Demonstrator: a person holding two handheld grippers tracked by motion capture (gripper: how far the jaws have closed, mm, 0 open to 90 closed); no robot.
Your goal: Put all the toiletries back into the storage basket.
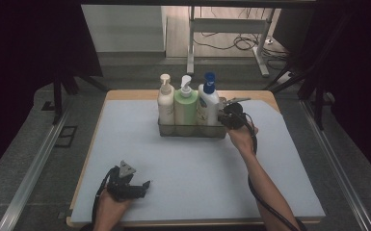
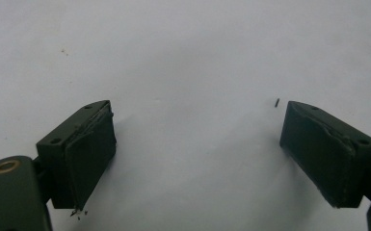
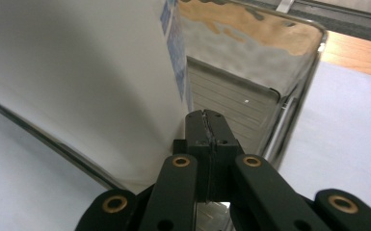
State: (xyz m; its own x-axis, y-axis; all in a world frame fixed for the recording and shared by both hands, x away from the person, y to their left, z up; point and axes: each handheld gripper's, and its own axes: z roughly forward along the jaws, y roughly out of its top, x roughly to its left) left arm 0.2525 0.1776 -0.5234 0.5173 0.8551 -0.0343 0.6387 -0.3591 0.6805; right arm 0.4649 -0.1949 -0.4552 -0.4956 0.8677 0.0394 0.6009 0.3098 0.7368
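- The right tool [image 3: 207, 126], jaws pressed together, sat at the metal caddy [image 1: 191, 130] beside the blue-capped bottle [image 1: 208, 103].
- The left tool [image 2: 197, 149], jaws spread, rested on the near-left desk [image 1: 188, 178].

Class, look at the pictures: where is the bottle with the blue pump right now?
In the high view the blue-pump bottle stands at the right end of the metal basket, beside the green bottle, with the right gripper just to its right.
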